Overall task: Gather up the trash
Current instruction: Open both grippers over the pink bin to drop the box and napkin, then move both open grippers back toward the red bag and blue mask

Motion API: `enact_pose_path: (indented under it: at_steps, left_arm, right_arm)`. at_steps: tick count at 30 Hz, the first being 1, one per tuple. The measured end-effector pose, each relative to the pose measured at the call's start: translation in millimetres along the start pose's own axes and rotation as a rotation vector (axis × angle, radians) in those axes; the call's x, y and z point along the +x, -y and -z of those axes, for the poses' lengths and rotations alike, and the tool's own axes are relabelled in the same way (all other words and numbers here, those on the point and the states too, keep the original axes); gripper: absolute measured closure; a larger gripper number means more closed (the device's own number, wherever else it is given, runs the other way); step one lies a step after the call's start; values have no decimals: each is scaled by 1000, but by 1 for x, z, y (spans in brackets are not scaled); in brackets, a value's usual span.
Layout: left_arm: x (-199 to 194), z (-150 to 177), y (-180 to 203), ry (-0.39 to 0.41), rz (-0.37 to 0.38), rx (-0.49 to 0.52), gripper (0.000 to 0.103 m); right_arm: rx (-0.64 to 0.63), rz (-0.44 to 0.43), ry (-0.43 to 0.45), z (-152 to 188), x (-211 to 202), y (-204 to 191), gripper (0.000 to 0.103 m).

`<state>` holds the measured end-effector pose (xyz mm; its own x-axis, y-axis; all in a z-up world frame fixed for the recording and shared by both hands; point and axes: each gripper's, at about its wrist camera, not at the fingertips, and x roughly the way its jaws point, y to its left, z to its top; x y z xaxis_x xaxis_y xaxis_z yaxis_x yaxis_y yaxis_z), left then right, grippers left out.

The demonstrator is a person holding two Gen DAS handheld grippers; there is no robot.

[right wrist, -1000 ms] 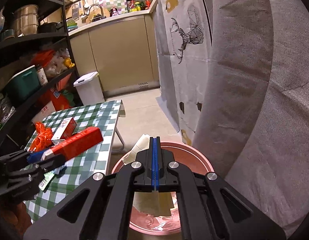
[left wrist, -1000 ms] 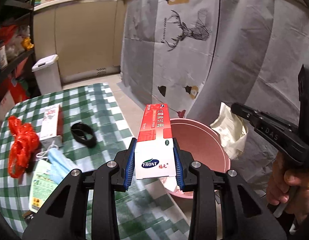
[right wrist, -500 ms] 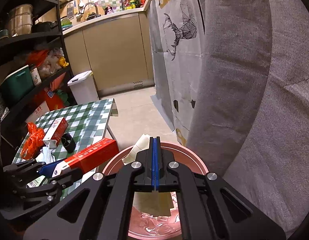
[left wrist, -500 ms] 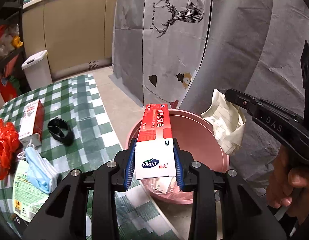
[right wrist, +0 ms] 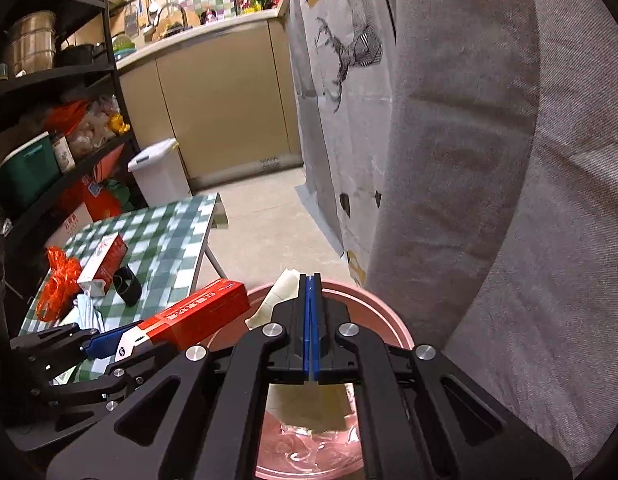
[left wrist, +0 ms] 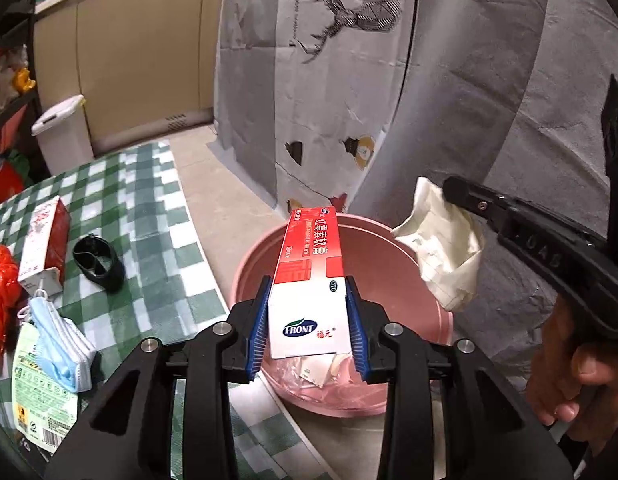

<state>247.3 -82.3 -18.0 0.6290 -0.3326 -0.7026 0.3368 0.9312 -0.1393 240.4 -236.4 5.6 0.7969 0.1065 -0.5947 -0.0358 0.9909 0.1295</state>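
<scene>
Over the pink bin (left wrist: 349, 240) our left gripper (left wrist: 307, 320) clamps the red ointment box (left wrist: 309, 280), our right gripper (right wrist: 311, 328) pinches cream paper (left wrist: 441, 248). Beside the bin, the table (left wrist: 149, 200) holds more trash.

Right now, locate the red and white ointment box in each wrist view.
Left wrist: the ointment box is at centre, between the left gripper's blue pads, pointing out over the pink bin.
Right wrist: lower left, its red end reaching the bin's rim.
Shared landmark: the pink bin.
</scene>
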Motion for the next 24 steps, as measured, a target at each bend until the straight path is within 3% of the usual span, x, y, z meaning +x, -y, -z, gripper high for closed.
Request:
enact_pose_path:
  at_steps: [2,4,5,12,24]
  left_arm:
    - [-1,0,0,0,-18,-4,51]
    - [-5,0,-3,13,-23,-14,51]
    - [-7,1,-4,13,-23,-16,51]
    - [-33,1,-14,54,-41,-5,53]
    - [-96,12,-56,132,-92,-40,69]
  right_arm:
    - [7,26,-3,1,1,1,90]
    - [27,32,5,1,0,4,67]
    - [31,39,10,1,-2,5,65]
    - [19,39,34,0,-11,0,64]
    - [-16,0,93,0,-40,-35,65]
